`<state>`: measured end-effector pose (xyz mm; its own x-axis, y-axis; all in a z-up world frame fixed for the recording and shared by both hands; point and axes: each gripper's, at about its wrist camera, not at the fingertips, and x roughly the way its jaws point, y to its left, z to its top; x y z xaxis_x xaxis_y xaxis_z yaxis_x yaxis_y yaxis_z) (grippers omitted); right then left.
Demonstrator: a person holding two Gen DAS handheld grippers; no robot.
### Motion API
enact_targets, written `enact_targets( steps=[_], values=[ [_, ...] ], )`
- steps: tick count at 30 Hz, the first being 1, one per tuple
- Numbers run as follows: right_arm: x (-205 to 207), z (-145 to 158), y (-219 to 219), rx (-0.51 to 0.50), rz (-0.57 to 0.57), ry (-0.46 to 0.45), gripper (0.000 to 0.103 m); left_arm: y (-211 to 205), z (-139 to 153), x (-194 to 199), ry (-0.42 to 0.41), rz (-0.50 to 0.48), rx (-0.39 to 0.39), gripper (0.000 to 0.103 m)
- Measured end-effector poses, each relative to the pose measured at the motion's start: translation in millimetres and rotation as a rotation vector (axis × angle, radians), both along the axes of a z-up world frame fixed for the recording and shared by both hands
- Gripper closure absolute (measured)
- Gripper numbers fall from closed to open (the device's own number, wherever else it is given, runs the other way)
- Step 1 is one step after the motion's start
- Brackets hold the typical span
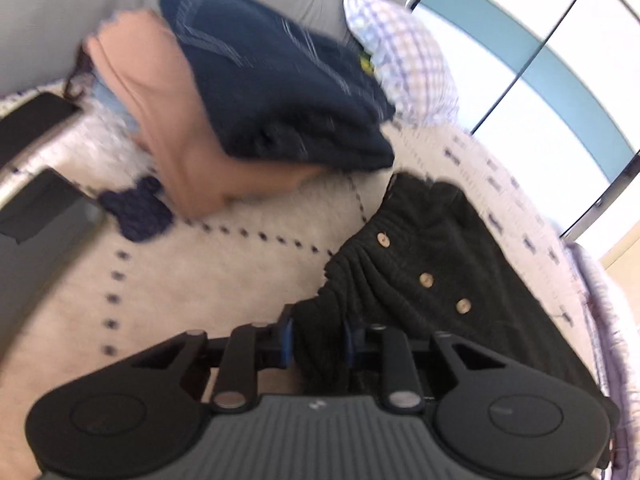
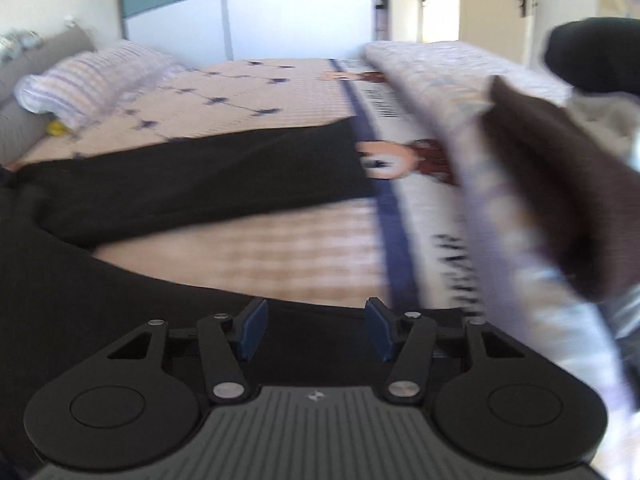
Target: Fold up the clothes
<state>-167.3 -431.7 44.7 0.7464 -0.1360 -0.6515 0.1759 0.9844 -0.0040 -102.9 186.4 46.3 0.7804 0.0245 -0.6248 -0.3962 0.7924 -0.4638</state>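
One soft, limp cardigan is pinched at its edge by the left tongs; the right tongs are held wide, empty.

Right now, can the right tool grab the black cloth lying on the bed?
Probably yes. The right tool stands open with nothing between its blue pads, and the black cloth lies flat on the cream patterned bedspread just ahead, nothing blocking the way.
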Motion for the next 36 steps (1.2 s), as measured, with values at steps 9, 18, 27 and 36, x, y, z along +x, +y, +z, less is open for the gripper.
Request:
enact_targets(
  steps=[9,18,27,36],
  values=[
    [-3.9,-17.7,-39.7,-0.017,-0.052,0.018,0.042,43.7,14.9,-64.9,-0.065,0.01,-0.034,0.082],
    [24.0,-26.8,-31.5,-0.007,0.03,-0.016,0.081,44.5,11.8,-68.2,-0.076,0.017,0.034,0.082],
    [32.2,19.3,-21.8,-0.089,-0.034,-0.18,0.083,24.5,4.1,-64.0,-0.005,-0.1,0.203,0.067],
    [73.2,16.1,-53.1,0.033,-0.034,-0.12,0.03,41.5,53.4,-34.1,-0.046,-0.174,0.244,0.029]
  ],
)
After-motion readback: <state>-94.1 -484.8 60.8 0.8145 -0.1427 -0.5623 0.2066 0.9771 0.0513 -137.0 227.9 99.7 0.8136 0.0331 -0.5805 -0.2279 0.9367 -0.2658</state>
